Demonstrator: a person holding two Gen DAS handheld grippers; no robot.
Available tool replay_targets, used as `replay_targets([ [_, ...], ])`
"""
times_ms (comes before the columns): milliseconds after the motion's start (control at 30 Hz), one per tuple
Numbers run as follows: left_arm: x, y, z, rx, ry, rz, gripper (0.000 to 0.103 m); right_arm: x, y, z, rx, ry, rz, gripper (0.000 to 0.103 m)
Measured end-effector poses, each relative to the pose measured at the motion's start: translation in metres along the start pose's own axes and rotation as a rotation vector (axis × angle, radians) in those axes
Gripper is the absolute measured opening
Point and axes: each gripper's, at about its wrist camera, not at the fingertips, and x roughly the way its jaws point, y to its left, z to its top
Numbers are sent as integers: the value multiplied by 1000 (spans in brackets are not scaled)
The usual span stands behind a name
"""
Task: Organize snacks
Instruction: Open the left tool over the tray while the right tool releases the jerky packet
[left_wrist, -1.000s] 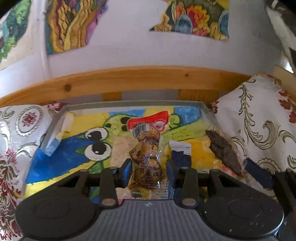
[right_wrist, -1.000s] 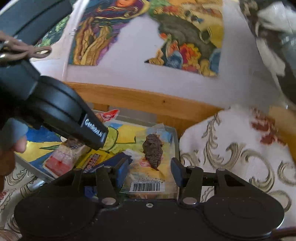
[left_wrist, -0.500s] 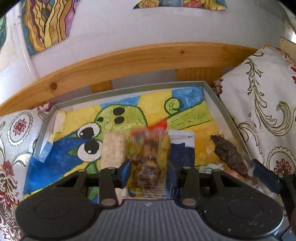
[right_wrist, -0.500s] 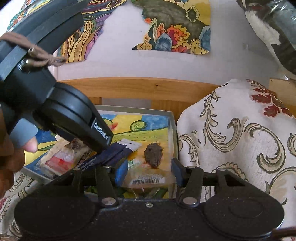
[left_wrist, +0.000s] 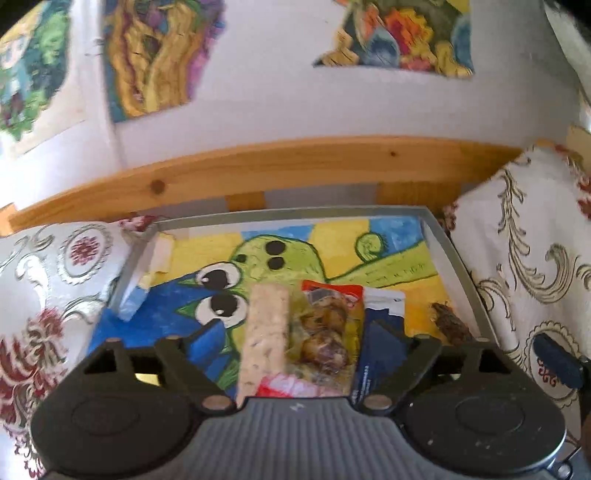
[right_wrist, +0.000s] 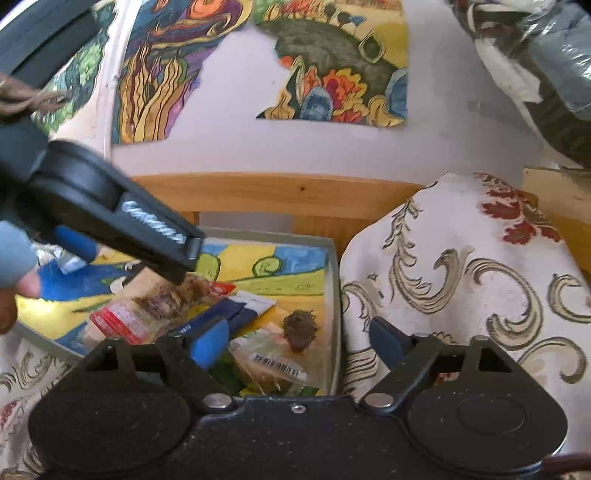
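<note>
Snacks are lined up in the tray (left_wrist: 448, 243): cracker bar (left_wrist: 264, 332), clear packet (left_wrist: 325, 332), blue sachet (left_wrist: 382, 332), dark piece (right_wrist: 300, 328) rightmost. Left gripper (left_wrist: 295, 343) and right gripper (right_wrist: 299, 341) are spread wide, nothing held; little seems left, though near corners are hidden.

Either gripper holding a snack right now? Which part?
Neither. The left gripper is open over the clear snack pack lying in the tray; the right gripper is open, empty.

Patterned cushion (right_wrist: 461, 280) — wooden rail (left_wrist: 295, 166).
</note>
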Motion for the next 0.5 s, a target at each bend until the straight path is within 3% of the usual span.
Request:
replay_targets([
  [233, -39, 33, -18, -108, -88, 4, 101, -30, -6, 11, 24, -30, 8, 101],
  [500, -85, 65, -51, -175, -136, 23, 102, -79, 5, 23, -21, -93, 41, 102],
])
